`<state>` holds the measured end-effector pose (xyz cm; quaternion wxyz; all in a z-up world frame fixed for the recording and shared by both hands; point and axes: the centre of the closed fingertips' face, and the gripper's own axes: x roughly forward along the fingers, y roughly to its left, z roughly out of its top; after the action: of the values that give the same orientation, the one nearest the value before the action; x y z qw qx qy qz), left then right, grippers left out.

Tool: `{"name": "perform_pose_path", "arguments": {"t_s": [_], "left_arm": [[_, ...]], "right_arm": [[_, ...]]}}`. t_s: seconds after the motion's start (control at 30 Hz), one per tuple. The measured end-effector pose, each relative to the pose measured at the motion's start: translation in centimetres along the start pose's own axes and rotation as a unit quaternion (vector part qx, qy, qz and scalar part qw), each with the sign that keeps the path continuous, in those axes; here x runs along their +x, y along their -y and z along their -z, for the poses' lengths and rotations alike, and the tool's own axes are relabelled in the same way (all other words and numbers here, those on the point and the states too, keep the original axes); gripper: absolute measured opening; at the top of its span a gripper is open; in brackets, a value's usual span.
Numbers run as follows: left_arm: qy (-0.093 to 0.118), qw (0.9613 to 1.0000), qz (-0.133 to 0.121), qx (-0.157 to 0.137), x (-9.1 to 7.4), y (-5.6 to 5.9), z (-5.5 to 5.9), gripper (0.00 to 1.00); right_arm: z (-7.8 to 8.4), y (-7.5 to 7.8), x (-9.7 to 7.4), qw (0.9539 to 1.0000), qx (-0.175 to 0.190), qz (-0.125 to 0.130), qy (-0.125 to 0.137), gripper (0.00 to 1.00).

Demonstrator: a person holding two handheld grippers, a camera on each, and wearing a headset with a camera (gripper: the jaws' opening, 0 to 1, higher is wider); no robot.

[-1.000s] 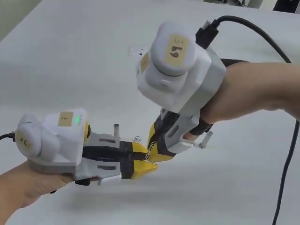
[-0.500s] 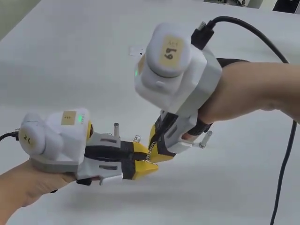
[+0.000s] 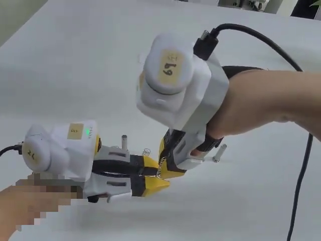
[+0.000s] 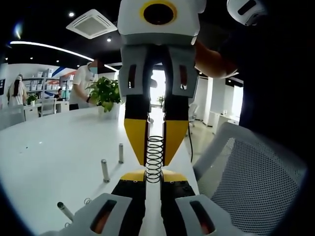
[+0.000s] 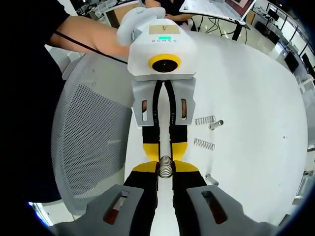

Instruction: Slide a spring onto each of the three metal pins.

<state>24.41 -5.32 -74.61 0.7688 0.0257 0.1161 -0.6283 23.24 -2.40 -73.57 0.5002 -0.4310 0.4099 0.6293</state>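
Observation:
A small metal spring (image 4: 154, 158) spans the two grippers, which meet tip to tip above the white table (image 3: 75, 65). My right gripper (image 5: 166, 168) is shut on one end of it; that gripper comes down from the top of the left gripper view. The spring's other end sits between the yellow tips of my left gripper (image 4: 153, 177), which look shut on it. In the head view the left gripper (image 3: 155, 179) lies low at the left and the right gripper (image 3: 167, 168) points down from above. Two pins (image 4: 120, 153) (image 4: 104, 170) stand upright. A third pin (image 4: 65, 210) lies flat.
Two loose springs (image 5: 205, 119) (image 5: 204, 144) lie on the table beside a pin (image 5: 215, 124). Another pin (image 3: 219, 153) lies right of the grippers. A black cable (image 3: 296, 60) trails from the right gripper. A mesh chair (image 4: 246, 172) stands by the table edge.
The grippers stay tip to tip on the spring. The right gripper has leaned a little further left; the rest of the shift is the camera's.

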Motion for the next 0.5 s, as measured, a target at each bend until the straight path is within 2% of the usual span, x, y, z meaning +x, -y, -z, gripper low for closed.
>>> {"name": "perform_pose_path", "arguments": {"t_s": [0.17, 0.2, 0.23, 0.4, 0.5], "left_arm": [[0.006, 0.9998, -0.015, -0.009, 0.14, -0.5, -0.5, 0.09], [0.009, 0.9997, -0.013, -0.018, 0.21, -0.53, -0.64, 0.11], [0.002, 0.9998, -0.014, -0.011, 0.27, -0.54, -0.42, 0.1], [-0.001, 0.9998, -0.013, -0.012, 0.27, -0.51, -0.26, 0.1], [-0.013, 0.9997, -0.012, -0.014, -0.04, -0.47, 0.35, 0.12]], "right_arm": [[0.19, 0.25, 0.27, 1.0, -0.003, 0.006, -0.002, 0.07], [0.27, 0.14, 0.32, 1.0, -0.006, 0.003, -0.005, 0.07], [0.16, 0.12, 0.31, 0.9999, -0.016, 0.004, -0.004, 0.07], [0.16, 0.29, 0.28, 0.9996, -0.026, 0.009, -0.006, 0.07], [0.57, 0.67, 0.39, 0.9993, -0.032, 0.018, -0.008, 0.07]]}}
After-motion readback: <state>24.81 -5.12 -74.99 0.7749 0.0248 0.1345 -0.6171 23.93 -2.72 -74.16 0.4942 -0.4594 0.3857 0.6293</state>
